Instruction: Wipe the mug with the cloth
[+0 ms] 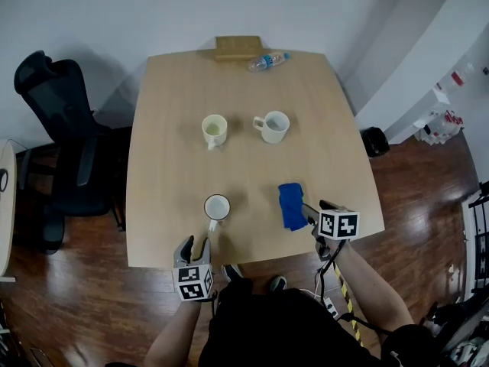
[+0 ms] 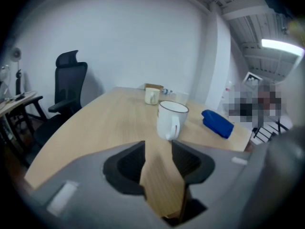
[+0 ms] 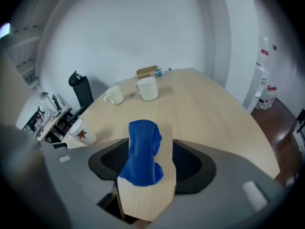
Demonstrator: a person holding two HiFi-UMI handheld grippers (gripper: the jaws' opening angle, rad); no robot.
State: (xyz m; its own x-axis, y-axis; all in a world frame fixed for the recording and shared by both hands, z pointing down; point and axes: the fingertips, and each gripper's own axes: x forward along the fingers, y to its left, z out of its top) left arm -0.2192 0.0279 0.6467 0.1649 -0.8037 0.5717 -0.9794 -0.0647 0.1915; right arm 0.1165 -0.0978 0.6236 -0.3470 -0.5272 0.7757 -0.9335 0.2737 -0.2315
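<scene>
The pale wooden desk (image 1: 176, 105) fills most of the room in front of the person, with a black office chair (image 1: 57, 128) pushed back on its left side. At the far edge lie a flat brown box (image 1: 238, 47) and a clear plastic bottle (image 1: 267, 60) on its side. Two pale mugs stand mid-desk and take no part here.

The task's own thing, the white mug with the dark rim (image 1: 217, 207), stands upright near the near edge, left of centre, its handle turned towards the person. The folded blue cloth (image 1: 291, 205) lies flat on the desk to its right, well apart from it.

The left tongs (image 1: 194, 243) hang just short of the mug with their jaws parted. Only bare desk shows between them, and the mug's handle is a little way ahead of the tips. The right tongs (image 1: 315, 214) stand wide over the near end of the cloth, which lies in the gap between the jaws, but I see neither jaw pressing on it.

So nothing is gripped at all, and no wiping is under way. I would judge this the step of taking hold of things. The next move, as I read it, calls for the right tongs to close on the cloth's near fold. The left tongs would need to reach forward and steady the mug — by the handle or the rim — before cloth meets mug.
</scene>
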